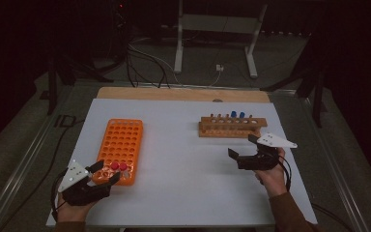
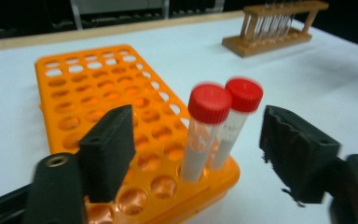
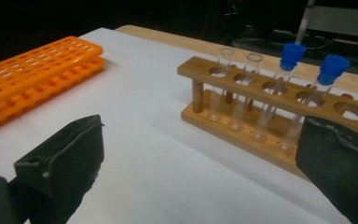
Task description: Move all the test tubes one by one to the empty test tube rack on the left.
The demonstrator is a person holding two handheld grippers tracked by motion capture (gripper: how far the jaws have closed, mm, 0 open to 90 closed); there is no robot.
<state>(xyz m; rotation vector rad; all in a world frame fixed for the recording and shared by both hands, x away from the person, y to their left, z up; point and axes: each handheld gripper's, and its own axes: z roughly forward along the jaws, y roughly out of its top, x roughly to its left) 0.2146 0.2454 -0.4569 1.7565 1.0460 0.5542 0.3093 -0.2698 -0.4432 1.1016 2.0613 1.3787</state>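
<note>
An orange tube rack (image 1: 121, 145) lies on the white table at the left. Two red-capped tubes (image 1: 118, 166) stand in its near right corner, seen close up as red-capped tubes (image 2: 216, 128) in the left gripper view. My left gripper (image 1: 105, 172) is open just in front of them, jaws either side, not touching. A wooden rack (image 1: 230, 126) at the right holds two blue-capped tubes (image 3: 310, 63) and two uncapped glass tubes (image 3: 235, 88). My right gripper (image 1: 243, 146) is open, a little short of the wooden rack, holding nothing.
The white table top (image 1: 183, 159) spreads between the two racks. A wooden strip (image 1: 183, 94) runs along the table's far edge. Cables (image 1: 145, 63) and a stand's white legs (image 1: 215, 43) lie on the floor beyond.
</note>
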